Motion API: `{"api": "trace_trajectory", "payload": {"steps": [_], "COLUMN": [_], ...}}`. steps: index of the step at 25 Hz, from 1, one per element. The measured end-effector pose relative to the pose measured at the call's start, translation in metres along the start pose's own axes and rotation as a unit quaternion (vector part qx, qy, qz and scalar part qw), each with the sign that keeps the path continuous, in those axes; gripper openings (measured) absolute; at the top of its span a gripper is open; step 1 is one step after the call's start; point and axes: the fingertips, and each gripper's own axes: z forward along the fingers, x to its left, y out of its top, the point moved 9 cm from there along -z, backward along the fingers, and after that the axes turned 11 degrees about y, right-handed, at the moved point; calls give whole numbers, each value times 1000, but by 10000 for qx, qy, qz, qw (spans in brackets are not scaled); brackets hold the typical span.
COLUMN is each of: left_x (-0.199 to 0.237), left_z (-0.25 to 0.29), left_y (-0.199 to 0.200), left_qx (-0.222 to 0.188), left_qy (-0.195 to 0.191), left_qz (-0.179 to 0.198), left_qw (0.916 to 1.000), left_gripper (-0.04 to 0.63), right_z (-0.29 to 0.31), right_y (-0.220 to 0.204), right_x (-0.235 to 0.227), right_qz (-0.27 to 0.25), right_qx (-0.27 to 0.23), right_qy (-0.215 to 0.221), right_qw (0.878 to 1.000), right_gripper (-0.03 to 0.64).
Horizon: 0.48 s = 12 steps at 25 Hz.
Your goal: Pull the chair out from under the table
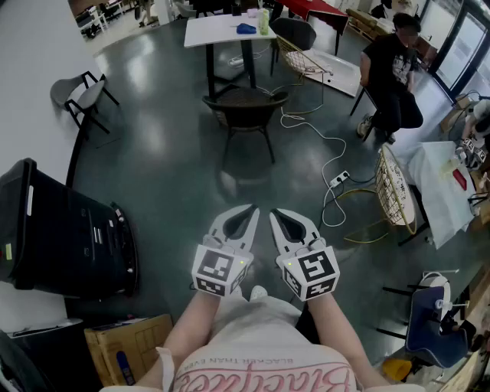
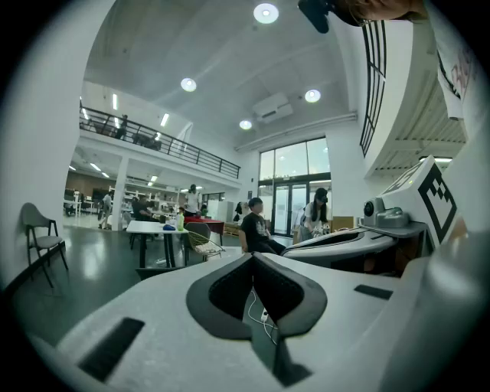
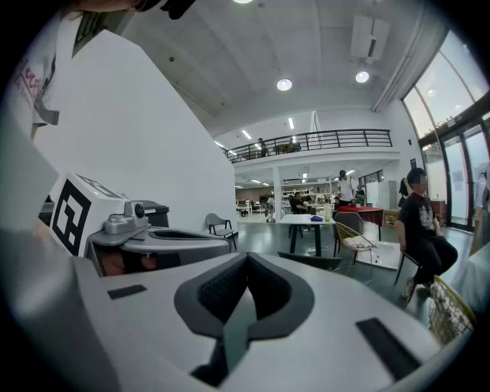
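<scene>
Left gripper [image 1: 249, 209], right gripper [image 1: 274, 213], jaws together; chair [image 1: 245, 105] seen whole only overhead.

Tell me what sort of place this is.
Likely an open-plan workshop or lab hall: a mezzanine railing overhead, a white table, and a power strip trailing cables over the floor.

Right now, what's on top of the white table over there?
A blue thing and a green bottle sit on the white table. The blue thing is too small to tell what it is. Anything right behind the bottle is hidden.
</scene>
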Motion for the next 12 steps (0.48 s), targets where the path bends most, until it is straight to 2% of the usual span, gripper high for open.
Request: {"api": "trace_trajectory", "payload": {"steps": [12], "left_x": [-7], "left_z": [13], "left_y": [-3], "left_qx": [26], "left_qy": [272], "left_qz": [40], "left_qw": [9996], "left_gripper": [2], "right_z": [-5], "right_y": [-8], "right_x": [-22], "right_qz": [205], "right_qx": [-147], "right_qy": [193], "right_qw": [9995], "right_gripper": [3]}}
